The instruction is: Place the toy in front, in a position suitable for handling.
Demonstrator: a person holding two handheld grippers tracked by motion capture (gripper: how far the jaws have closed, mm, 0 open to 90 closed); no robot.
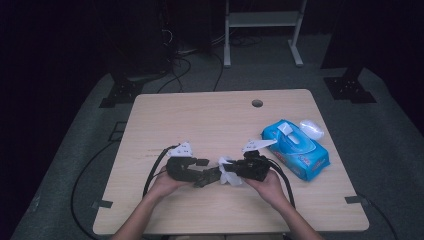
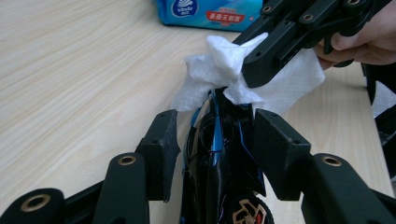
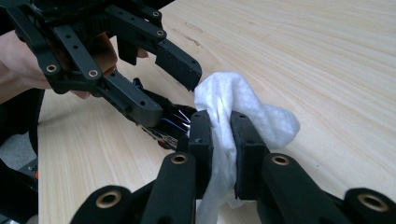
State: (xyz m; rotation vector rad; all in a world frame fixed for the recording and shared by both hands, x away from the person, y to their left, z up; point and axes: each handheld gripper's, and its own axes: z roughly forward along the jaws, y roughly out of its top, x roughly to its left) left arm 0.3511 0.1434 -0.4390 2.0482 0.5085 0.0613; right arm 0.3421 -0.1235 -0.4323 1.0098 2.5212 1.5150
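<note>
Mid-wipe near the table's point(image 1: 150, 210) front edge: right hand-held gripper point(image 3: 222, 128) clamped on crumpled white tissue point(image 3: 233, 100), rubbing a shiny black object point(image 2: 217, 154) between left hand-held gripper's point(image 2: 215, 135) parted jaws. Next, probably: regrip object before further wiping.

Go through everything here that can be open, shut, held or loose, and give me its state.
Crumpled white wipe: clamped between the right gripper's jaws, bunched.
Right gripper: shut on the wipe.
Left gripper: jaws apart, either side of a small black toy car.
Small black toy car: between the left jaws, its end against the wipe.
Blue wet-wipe pack: flat on the wooden table, lid flap raised.
</note>
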